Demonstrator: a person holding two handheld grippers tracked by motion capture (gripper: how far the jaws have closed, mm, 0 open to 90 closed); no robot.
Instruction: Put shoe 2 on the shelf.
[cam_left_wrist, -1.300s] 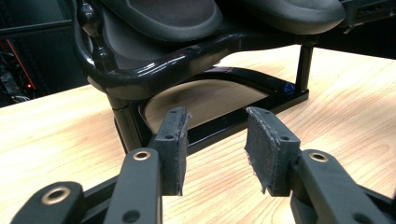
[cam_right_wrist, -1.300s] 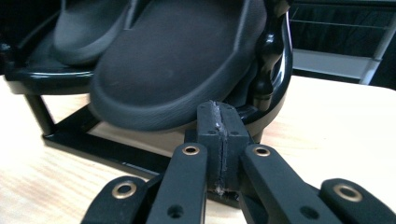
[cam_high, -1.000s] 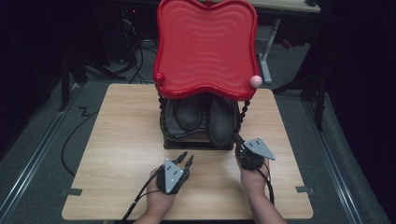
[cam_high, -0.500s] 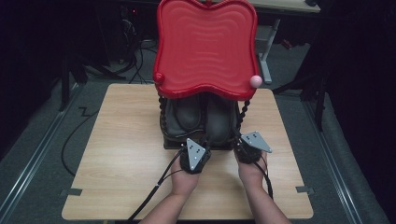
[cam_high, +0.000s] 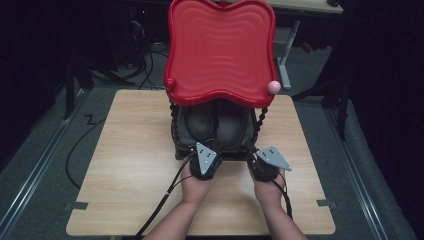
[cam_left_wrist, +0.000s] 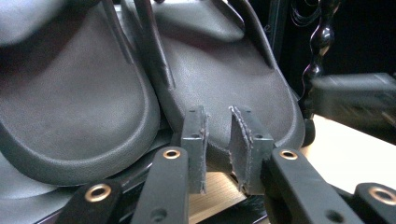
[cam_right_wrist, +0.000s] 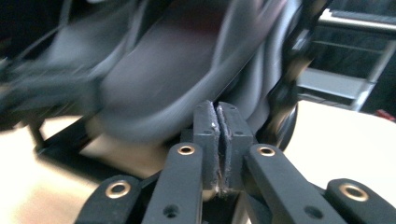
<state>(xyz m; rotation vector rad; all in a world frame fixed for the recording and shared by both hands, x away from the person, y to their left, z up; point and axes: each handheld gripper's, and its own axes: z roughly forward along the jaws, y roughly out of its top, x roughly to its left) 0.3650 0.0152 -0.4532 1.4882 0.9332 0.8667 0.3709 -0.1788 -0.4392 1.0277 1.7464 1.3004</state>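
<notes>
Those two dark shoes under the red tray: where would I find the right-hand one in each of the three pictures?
High view: the right shoe sits mid-picture on the rack's lower shelf, under the red tray.
Left gripper view: it runs from top centre down to just behind the tongs.
Right gripper view: a blurred dark shape that I take for it spans the upper middle.
Shared landmark: the rack's black beaded post beside that shoe.

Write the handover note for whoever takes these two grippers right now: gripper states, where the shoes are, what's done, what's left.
Left gripper: jaws slightly apart, straddling the heel edge of the right-hand shoe; the pads don't look clamped on it.
Right gripper: shut, empty, just short of the same shoe's heel.
Both dark shoes sit side by side on the rack's lower shelf, under the red tray; left-hand shoe untouched.
Done: both grippers brought to the rack.
Left: probably close on the heel and draw the shoe out.
</notes>
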